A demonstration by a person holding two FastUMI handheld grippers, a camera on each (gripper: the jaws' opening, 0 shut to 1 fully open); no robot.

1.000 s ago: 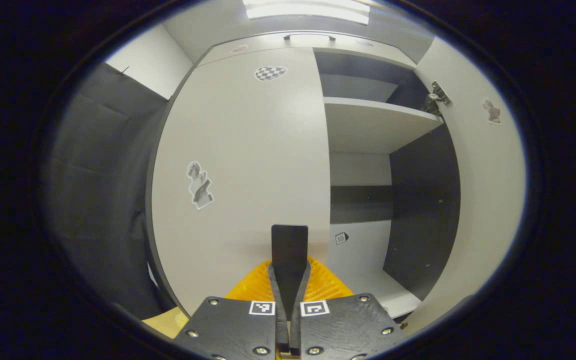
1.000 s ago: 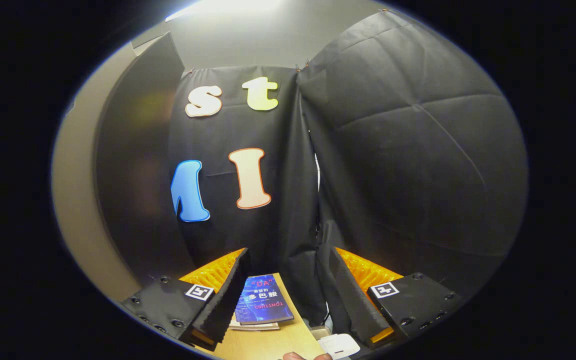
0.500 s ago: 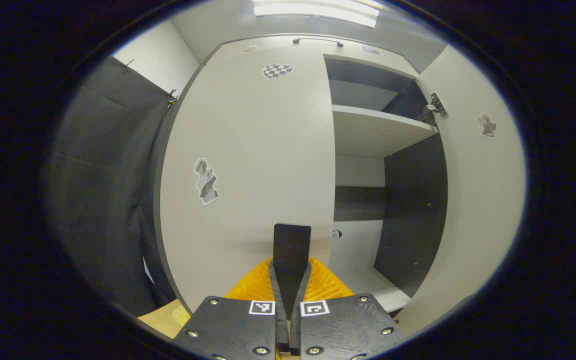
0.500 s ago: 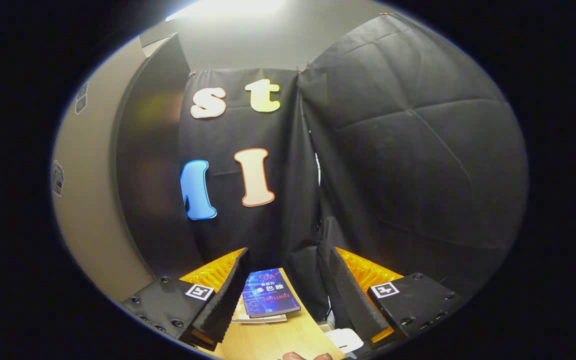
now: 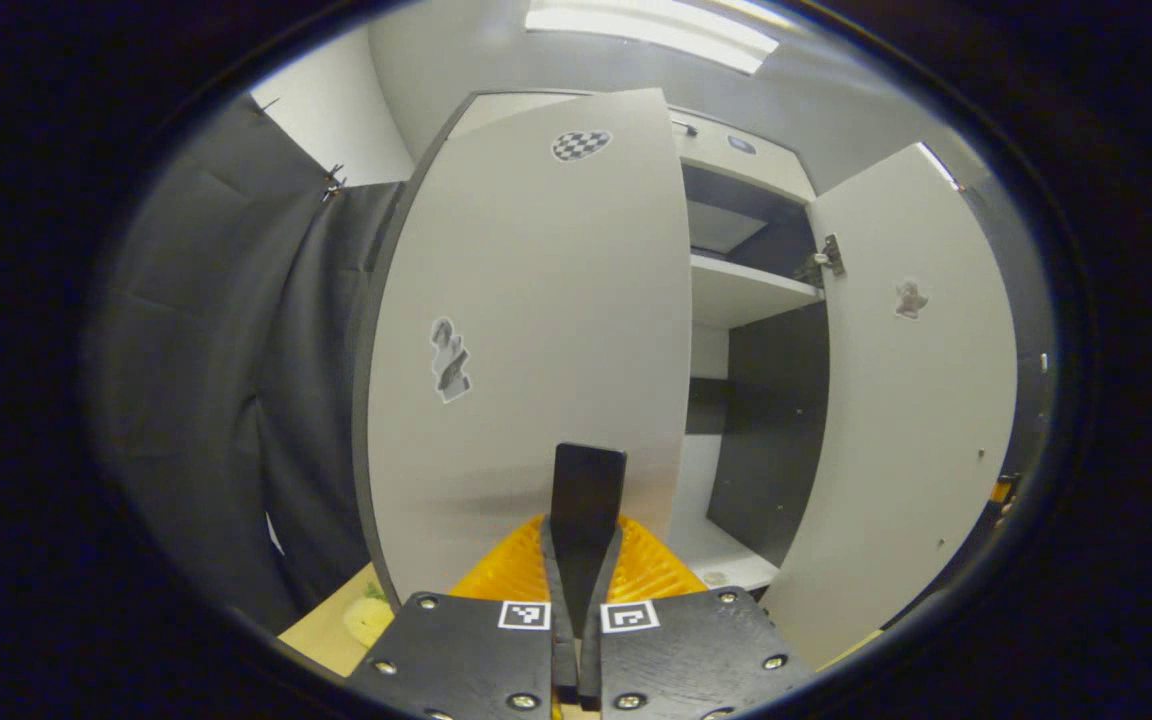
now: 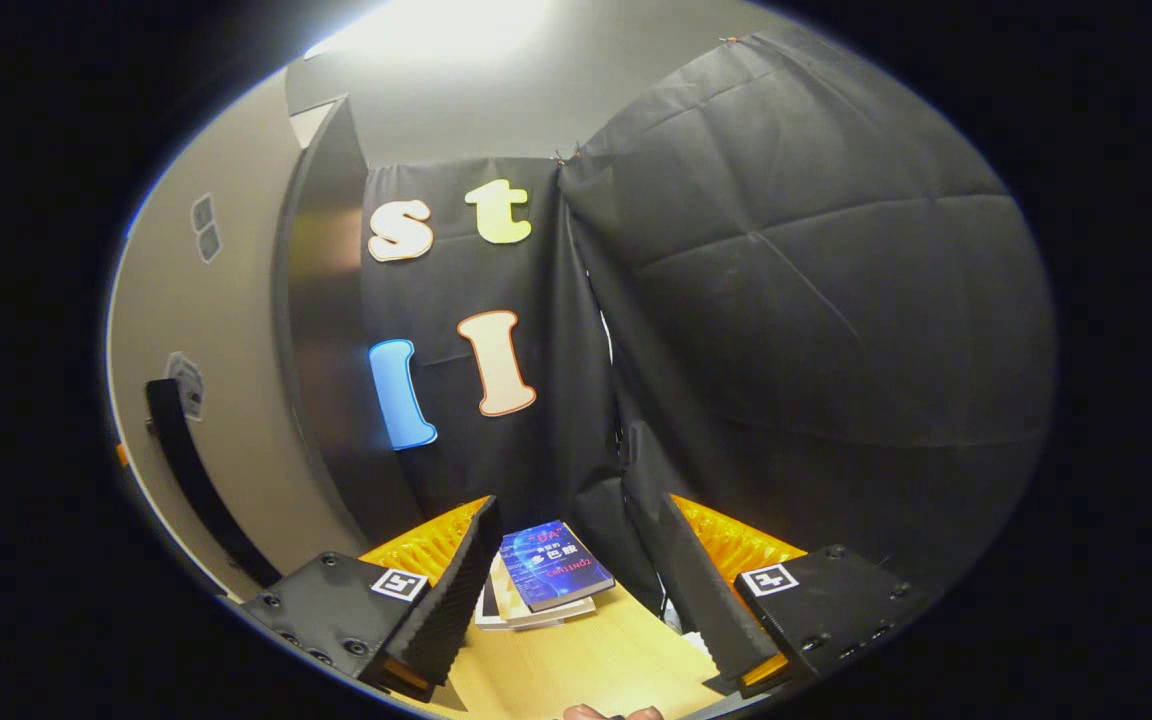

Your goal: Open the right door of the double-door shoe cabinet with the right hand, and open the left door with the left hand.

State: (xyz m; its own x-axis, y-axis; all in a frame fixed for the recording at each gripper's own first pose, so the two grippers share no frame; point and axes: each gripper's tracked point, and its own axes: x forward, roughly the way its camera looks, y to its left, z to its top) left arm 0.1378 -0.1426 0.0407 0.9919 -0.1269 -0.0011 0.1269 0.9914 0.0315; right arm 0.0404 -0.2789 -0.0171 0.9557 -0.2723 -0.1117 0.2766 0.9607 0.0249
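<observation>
place: staged recording booth, not a lived-in home | walls: black cloth (image 6: 796, 300) hung in creased panels, pinned at top | furniture: white double-door shoe cabinet (image 5: 536, 300) with bare shelves (image 5: 741, 290) | markers: checkered sticker (image 5: 580, 145) on door | counter: pale wood counter (image 6: 586, 665) with stacked books (image 6: 546, 575) | light: ceiling panel (image 5: 651, 20)

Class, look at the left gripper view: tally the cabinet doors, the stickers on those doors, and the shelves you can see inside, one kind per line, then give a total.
Cabinet doors: 2 (left door, right door)
Stickers on doors: 3 (checkered sticker, left door's middle sticker, right door's sticker)
Shelves seen inside: 2 (upper shelf, bottom shelf)
Total: 7
</observation>
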